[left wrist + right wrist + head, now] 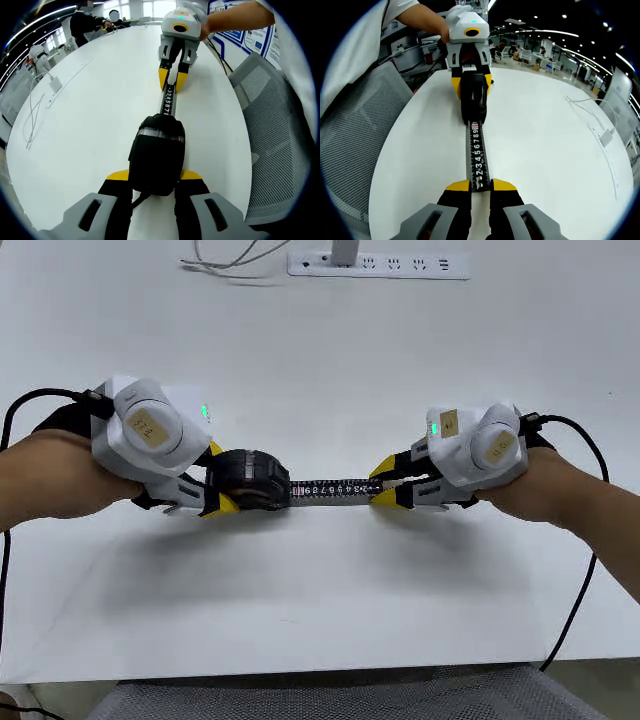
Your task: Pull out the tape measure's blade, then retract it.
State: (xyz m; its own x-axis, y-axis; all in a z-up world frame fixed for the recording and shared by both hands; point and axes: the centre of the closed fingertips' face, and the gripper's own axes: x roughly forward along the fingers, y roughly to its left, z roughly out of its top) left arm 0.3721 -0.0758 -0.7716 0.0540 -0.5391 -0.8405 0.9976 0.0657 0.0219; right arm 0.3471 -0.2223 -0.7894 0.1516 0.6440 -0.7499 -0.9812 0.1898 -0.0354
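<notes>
Over a white tabletop (320,580), a person draws a black tape measure (255,480) out between two hand-held grippers. The left gripper (222,478) has its yellow-tipped jaws closed on the tape measure from both sides. The right gripper (385,482) has its jaws nearly together, pinching the free end of the blade (330,487).

The blade runs straight and level from one gripper to the other, near the front edge of the tabletop. In the right gripper view its numerals read from 1 to 9, with a red mark at the mouth of the tape measure. Whether the tape measure rests on the surface or hangs just above it cannot be told; a soft shadow lies beneath it in the head view.

A green light glows on each gripper. A black cable (585,570) trails from the right gripper over the front edge. At the far edge lies a white power strip (380,262) with a plug in it and thin white cords (230,258) beside it. A grey mesh chair (330,695) stands at the near edge.
</notes>
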